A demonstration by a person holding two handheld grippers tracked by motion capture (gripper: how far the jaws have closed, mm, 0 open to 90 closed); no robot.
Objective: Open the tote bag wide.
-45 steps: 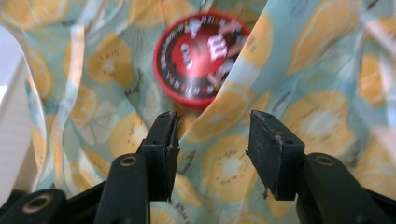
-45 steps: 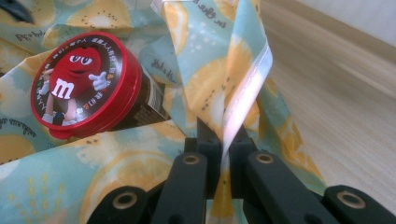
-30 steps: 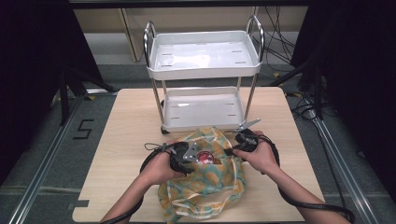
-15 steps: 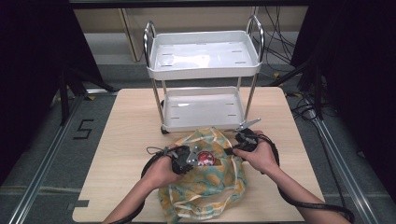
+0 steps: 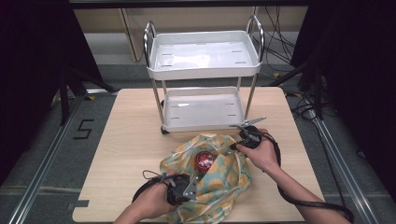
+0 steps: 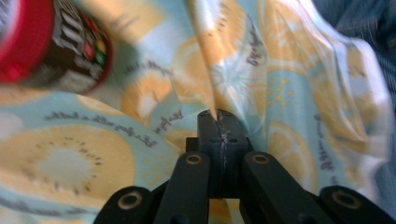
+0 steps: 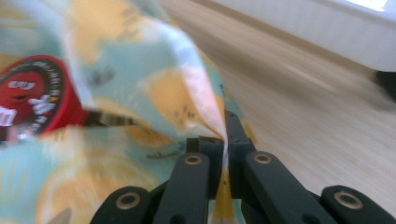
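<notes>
Left tool (image 5: 186, 185): I see it at the near edge of the cloth, in my left hand (image 5: 152, 203). Its jaws have just been closing and now they are clenched on a fold of the cloth; in the left gripper view the fabric rises right out from between them.
Right tool (image 5: 246, 138): it is at the far right corner of the cloth, in my right hand (image 5: 261, 154). Its jaws are pressed together on the cloth edge; in the right gripper view a thin strip of fabric goes down between them.
Cloth (image 5: 224, 179): light blue with yellow fruit slices, it lies crumpled on the table (image 5: 126, 135), at the near side, in front of the cart.
Can (image 5: 204, 160): round, with a red lid. It sits in the middle of the cloth, between my two tools, and the folds rise around it.
Cart (image 5: 205, 70): white, two trays, it stands on the far half of the table, just behind the cloth.
</notes>
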